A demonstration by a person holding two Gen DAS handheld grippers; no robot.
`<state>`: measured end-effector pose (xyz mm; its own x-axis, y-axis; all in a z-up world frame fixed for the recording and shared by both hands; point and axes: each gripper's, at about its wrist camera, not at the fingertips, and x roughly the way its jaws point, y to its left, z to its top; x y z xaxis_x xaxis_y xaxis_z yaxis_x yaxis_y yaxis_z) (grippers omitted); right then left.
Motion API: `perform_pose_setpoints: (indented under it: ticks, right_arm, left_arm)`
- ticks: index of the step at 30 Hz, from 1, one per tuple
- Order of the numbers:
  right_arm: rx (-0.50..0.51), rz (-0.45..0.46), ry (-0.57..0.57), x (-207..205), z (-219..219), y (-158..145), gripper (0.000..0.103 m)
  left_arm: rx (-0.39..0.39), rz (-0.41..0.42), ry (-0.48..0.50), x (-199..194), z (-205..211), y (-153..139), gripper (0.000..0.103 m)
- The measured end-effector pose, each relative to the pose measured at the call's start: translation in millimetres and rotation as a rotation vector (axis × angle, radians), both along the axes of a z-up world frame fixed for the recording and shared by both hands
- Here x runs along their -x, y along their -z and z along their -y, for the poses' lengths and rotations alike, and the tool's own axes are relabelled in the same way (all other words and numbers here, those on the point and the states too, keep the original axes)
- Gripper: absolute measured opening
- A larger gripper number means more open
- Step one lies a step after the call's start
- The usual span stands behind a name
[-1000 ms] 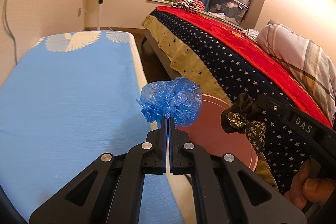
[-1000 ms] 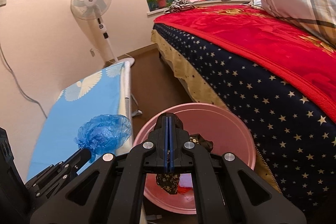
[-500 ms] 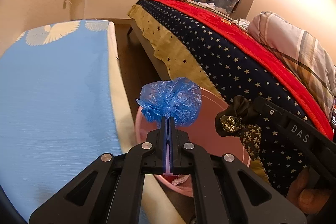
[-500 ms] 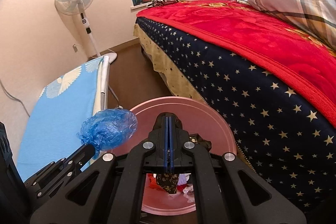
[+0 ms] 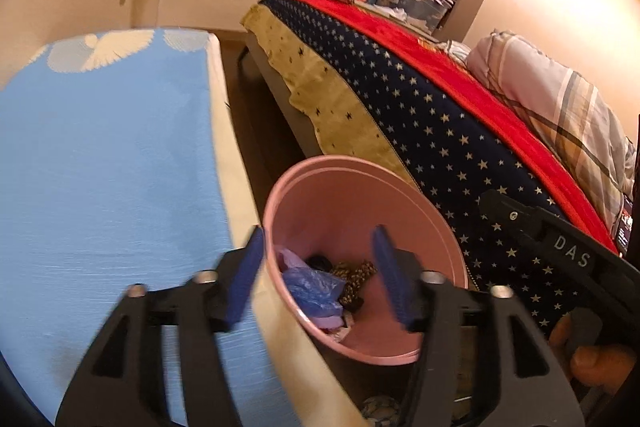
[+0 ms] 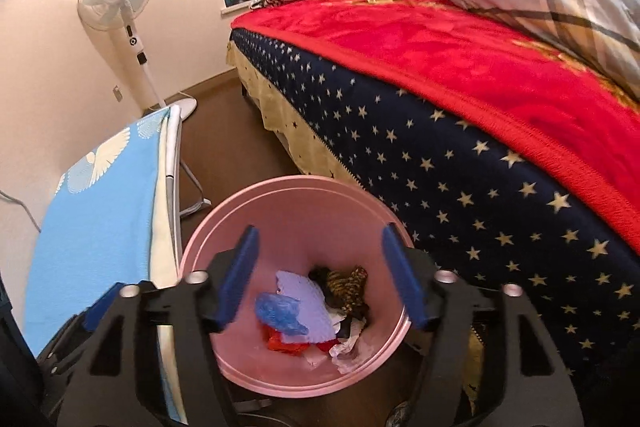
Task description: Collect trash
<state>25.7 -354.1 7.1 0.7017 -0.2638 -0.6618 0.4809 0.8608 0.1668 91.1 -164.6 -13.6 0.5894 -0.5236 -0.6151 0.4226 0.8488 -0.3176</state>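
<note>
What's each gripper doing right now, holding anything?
Left gripper: just opened, empty; crumpled blue plastic bag lies in the round pink plastic bin.
Right gripper: just opened, empty.

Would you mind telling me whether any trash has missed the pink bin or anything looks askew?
Nothing stands out: the blue plastic bag and dark patterned cloth lie inside the upright pink bin.

A pink bin (image 6: 288, 211) is holding a blue bag (image 6: 280, 311) and a dark gold-patterned cloth (image 6: 348, 287); a navy star-patterned blanket (image 6: 460, 187) is lying under a red one (image 6: 440, 43).
</note>
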Motion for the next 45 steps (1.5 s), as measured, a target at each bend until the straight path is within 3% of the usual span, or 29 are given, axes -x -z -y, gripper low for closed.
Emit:
perform_pose_setpoints:
  ticks: [7,16,21,28,35,45]
  right_arm:
    - [0.025,0.058,-0.039,21,-20,-24,0.095]
    - [0.097,0.086,-0.149,35,-73,-33,0.098]
    - [0.158,0.115,-0.210,38,-101,-31,0.098]
    - [0.202,0.124,-0.302,39,-136,-10,0.098]
    - [0.195,0.100,-0.326,38,-148,-2,0.098]
    - [0.203,0.075,-0.343,42,-156,3,0.098]
  left_arm:
    - [-0.039,0.132,-0.112,29,-38,-30,0.088]
    - [-0.110,0.228,-0.256,64,-82,-44,0.095]
    - [-0.116,0.220,-0.329,80,-104,-33,0.095]
    - [-0.194,0.200,-0.388,90,-119,-14,0.095]
    - [-0.192,0.172,-0.455,95,-143,-11,0.095]
    - [-0.182,0.166,-0.477,100,-148,-11,0.095]
